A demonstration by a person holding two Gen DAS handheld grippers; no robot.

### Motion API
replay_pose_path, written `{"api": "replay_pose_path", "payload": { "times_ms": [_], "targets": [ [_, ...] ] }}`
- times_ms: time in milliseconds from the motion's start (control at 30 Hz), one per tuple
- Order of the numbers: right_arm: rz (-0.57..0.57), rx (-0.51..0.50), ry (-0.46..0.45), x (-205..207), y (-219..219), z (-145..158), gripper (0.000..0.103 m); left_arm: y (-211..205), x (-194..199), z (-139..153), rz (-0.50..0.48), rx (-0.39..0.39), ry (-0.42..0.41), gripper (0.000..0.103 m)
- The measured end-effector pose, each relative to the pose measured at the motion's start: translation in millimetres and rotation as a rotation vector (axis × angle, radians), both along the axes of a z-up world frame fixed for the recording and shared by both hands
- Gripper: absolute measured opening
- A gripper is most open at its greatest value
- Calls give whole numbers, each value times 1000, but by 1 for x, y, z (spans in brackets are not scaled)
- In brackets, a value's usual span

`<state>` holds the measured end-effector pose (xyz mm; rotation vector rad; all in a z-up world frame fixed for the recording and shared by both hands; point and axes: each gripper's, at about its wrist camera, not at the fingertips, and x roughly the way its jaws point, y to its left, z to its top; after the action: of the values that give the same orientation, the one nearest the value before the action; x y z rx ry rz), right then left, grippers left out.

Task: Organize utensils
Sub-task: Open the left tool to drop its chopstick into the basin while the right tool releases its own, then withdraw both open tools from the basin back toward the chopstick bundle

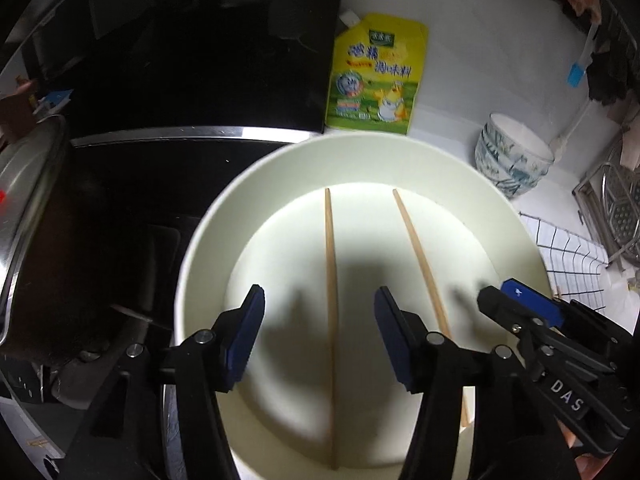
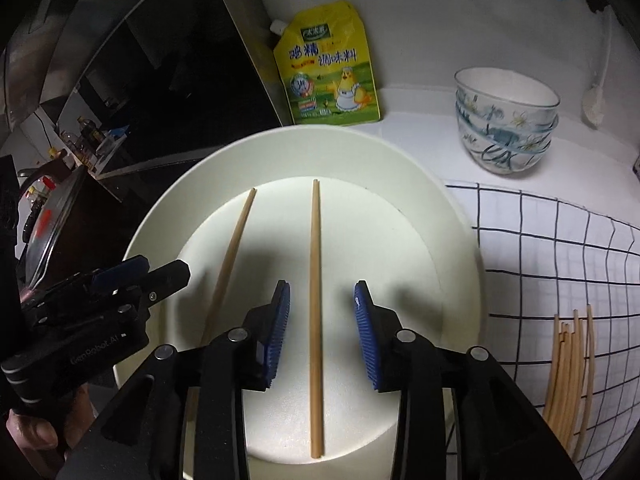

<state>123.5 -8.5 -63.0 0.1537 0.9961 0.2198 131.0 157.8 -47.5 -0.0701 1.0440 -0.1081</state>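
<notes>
- Two wooden chopsticks lie in a wide cream bowl [image 1: 404, 160], one under each gripper. Both run near-to-far across the flat bottom, well apart, fanning slightly.
- Left gripper [image 1: 320, 332]: jaws wide, pads clear of the wood. The left chopstick [image 1: 331, 320] lies between the pads with a gap on both sides. Nothing held.
- Right gripper [image 2: 322, 332]: jaws moderately open, pads not touching. The right chopstick [image 2: 316, 320] runs straight down the middle of the gap. Nothing held.
- Judgement: both sticks look like they are sitting loose in the bowl, so the drop-off step reads as done or nearly so.
- A bundle of more chopsticks [image 2: 568, 376] sits on the checked cloth [image 2: 560, 240] to the right of the bowl. Likely the next pickup source.
- To do this step well: lift both grippers straight up with jaws open as they are. Sideways drift could drag a pad across a stick and roll it.
- Risk: round sticks on a smooth bowl floor roll easily; a nudge sends them toward the wall.
- Keep clear of the stacked glass bowls [image 2: 506, 120] far right and the yellow seasoning pouch [image 2: 332, 68] just beyond the bowl's far rim.
- Next grab: center the pads mid-length on the bundle and close fully before lifting.
</notes>
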Motion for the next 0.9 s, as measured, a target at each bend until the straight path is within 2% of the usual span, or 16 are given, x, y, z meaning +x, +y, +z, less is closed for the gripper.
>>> {"api": "replay_pose_path", "payload": {
  "times_ms": [500,600,800,900],
  "targets": [
    [26,3,-12,-43,-12,20,33,6,-47,23,54,-3,-9,59],
    [34,-2,-19,-50,-18,25,34,5,-58,30,74,-9,-25,63],
    [54,-15,-43,-67,-34,40,34,-7,-78,42,92,-19,-53,63],
    [54,-28,-65,-76,-46,49,39,-17,-85,47,97,-28,-58,63]
  ]
}}
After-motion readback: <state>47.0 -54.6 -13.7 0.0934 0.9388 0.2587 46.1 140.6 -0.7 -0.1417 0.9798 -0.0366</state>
